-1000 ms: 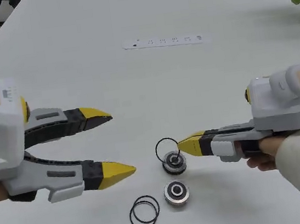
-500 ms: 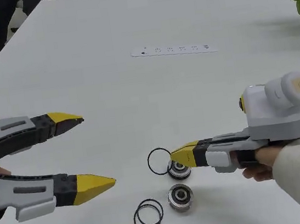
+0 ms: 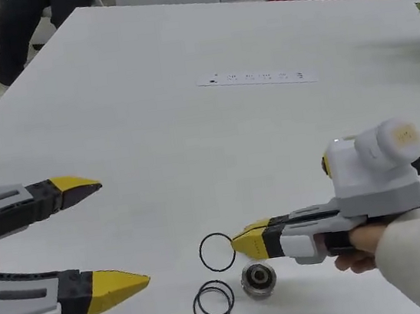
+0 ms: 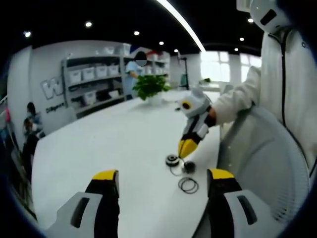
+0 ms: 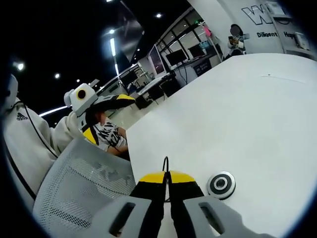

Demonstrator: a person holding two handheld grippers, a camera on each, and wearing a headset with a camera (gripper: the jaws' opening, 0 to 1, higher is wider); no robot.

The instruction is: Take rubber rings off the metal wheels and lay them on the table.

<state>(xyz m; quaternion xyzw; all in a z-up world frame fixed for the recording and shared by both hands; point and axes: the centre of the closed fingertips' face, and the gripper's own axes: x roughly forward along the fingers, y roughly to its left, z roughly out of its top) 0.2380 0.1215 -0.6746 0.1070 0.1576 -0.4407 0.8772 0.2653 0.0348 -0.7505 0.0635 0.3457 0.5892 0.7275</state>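
Surface (image 3: 148, 95): white and broad, with a power strip (image 3: 256, 78) lying far across it; shelves (image 4: 91, 79) and a plant (image 4: 151, 87) stand in the room behind.
Right gripper (image 3: 241, 243): jaws together, clamped on one thin rubber ring (image 3: 217, 251) held just over the surface.
Left gripper (image 3: 110, 233): jaws wide apart, holding nothing, well off to the side.
Wheels: one metal wheel (image 3: 258, 278) sits near the right jaws; the left gripper view shows a second wheel (image 4: 172, 159) beside it.
Laid rings: two loose rings (image 3: 214, 302) overlap just beside the wheel.
Doing it well: by my judgement, lower the ring flat near that pair (clear of both wheels) before parting the jaws, so it neither rolls nor springs.
Writing: a large "W" (image 4: 52, 88) on the wall; "adidas" (image 5: 21, 117) on the person's white top; the strip's markings are too small to read.
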